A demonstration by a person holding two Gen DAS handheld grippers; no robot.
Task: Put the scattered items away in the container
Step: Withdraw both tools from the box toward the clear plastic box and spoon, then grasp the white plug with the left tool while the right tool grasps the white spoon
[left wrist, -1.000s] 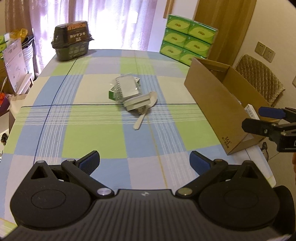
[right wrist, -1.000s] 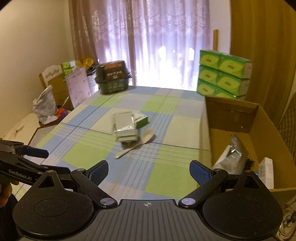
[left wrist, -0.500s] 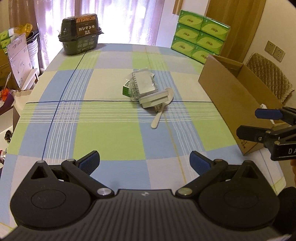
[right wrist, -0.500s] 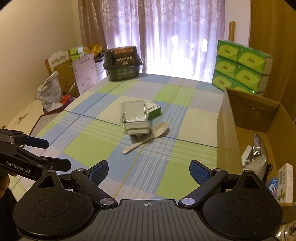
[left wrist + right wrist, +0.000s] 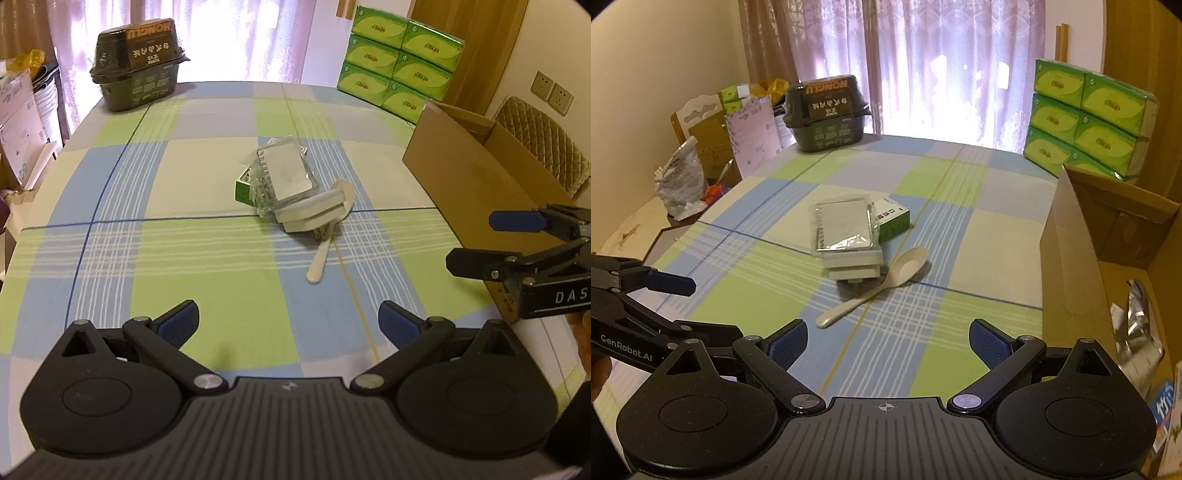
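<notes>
A small heap lies mid-table: a clear plastic case [image 5: 286, 175] [image 5: 846, 227] on a green box [image 5: 243, 190] [image 5: 892, 218], a white adapter block [image 5: 314, 214] [image 5: 855, 267] and a cream spoon [image 5: 327, 236] [image 5: 879, 286]. The open cardboard box [image 5: 476, 173] [image 5: 1071, 258] stands at the right with a foil packet [image 5: 1137, 314] inside. My left gripper [image 5: 288, 321] is open and empty, short of the heap. My right gripper [image 5: 886, 341] is open and empty too, near the spoon's handle. Each gripper shows in the other's view, left gripper [image 5: 679, 306] and right gripper [image 5: 480, 240].
A dark green lidded container [image 5: 138, 64] [image 5: 827, 112] sits at the table's far left corner. Stacked green tissue packs [image 5: 400, 66] [image 5: 1089, 118] rise behind the box. Clutter and bags [image 5: 681, 181] sit past the table's left edge. A checked cloth [image 5: 184, 240] covers the table.
Both grippers have moved forward toward the heap, which now looks larger and closer in both views. Both stay open. Nothing on the table has shifted.
</notes>
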